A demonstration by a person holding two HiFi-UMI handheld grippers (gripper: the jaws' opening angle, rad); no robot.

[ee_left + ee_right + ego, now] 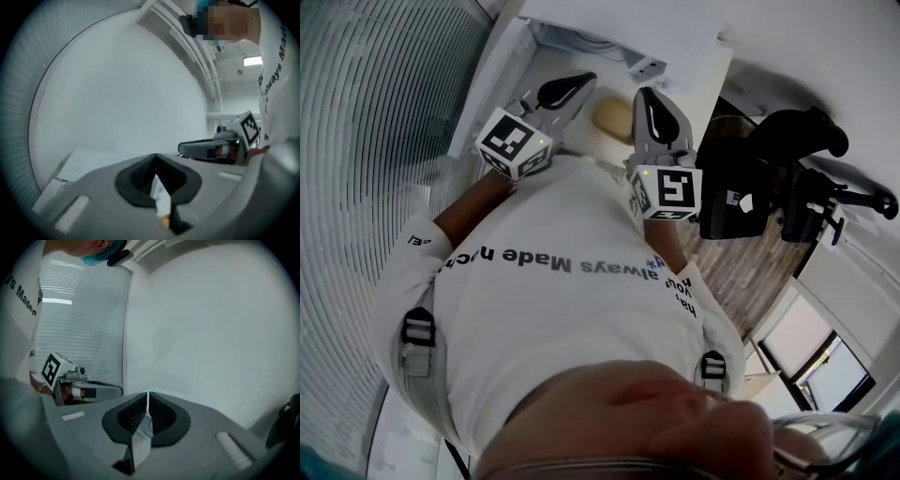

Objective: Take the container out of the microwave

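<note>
In the head view both the left gripper (572,89) and right gripper (652,103) sit at the person's chest, and a tan rounded thing (614,116) just beyond them may be the container, though I cannot tell. The left gripper view shows its fingers (138,180) clenched on nothing. The right gripper view shows fingers (131,418) likewise clenched and empty, so reaching in unopened would probably shove the container.
</note>
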